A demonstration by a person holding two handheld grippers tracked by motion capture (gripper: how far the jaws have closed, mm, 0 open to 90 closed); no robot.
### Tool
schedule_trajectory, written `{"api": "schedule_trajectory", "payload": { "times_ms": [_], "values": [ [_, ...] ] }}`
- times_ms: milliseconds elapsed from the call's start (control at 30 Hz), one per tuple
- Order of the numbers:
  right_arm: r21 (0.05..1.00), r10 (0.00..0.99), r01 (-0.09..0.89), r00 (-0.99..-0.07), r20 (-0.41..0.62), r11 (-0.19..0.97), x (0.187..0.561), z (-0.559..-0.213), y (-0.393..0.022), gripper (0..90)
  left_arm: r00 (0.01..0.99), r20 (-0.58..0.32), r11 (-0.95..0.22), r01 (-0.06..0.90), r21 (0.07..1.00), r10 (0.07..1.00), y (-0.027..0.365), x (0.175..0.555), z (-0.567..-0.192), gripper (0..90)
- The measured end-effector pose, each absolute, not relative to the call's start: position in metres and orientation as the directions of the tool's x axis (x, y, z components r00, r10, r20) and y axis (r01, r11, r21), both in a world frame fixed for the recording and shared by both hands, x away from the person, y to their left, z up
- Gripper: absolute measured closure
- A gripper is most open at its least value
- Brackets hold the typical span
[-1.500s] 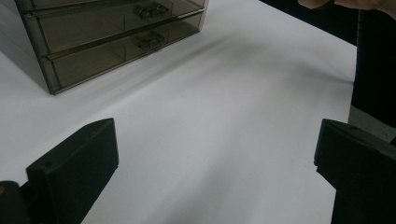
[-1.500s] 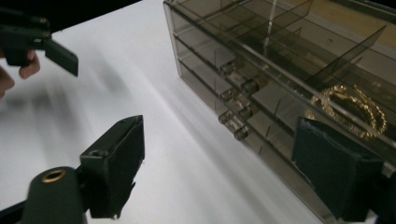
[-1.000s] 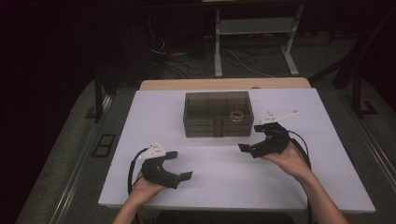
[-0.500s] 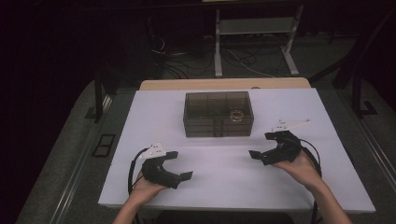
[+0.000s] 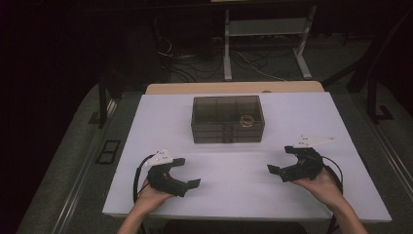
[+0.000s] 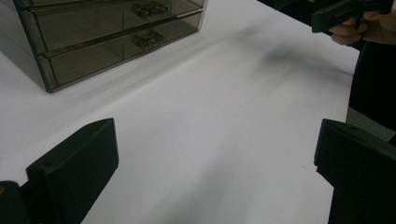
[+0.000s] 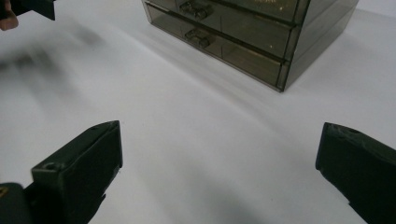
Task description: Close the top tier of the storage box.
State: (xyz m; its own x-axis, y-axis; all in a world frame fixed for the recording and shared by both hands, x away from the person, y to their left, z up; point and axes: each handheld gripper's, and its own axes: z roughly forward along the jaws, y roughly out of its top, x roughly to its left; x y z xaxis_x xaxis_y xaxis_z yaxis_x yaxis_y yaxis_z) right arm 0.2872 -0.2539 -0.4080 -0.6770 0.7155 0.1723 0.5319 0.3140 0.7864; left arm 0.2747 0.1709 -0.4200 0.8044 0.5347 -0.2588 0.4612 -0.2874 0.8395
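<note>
A smoky see-through drawer box (image 5: 227, 118) stands at the middle back of the white table (image 5: 234, 161), with a gold ring-like item (image 5: 247, 120) inside at its right. Its drawer fronts with small handles (image 6: 148, 39) face the near side, also seen as drawers (image 7: 219, 39) in the right gripper view. My left gripper (image 5: 186, 170) rests low at the front left, open, jaws wide apart over bare table. My right gripper (image 5: 282, 158) sits at the front right, open and holding nothing. Both are well short of the box.
The table's front edge (image 5: 243, 214) lies just under the person's hands. A wooden board (image 5: 234, 87) borders the far edge. Beyond it, a dark floor with cables and a metal stand (image 5: 263, 48). The other hand's gripper (image 6: 345, 14) appears far off.
The right gripper has drawn back from near the box toward the front right of the table. The left gripper has stayed put.
</note>
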Motion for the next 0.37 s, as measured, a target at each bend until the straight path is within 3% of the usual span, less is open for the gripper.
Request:
{"api": "schedule_trajectory", "payload": {
  "times_ms": [367],
  "values": [
    [0.813, 0.733, 0.509, -0.662, 0.159, 0.283, 0.264, -0.414, -0.268, 0.0, 0.805, -0.259, -0.293, 0.464, 0.836, 0.534, 0.170, 0.275, -0.421, 0.0]
  ]
}}
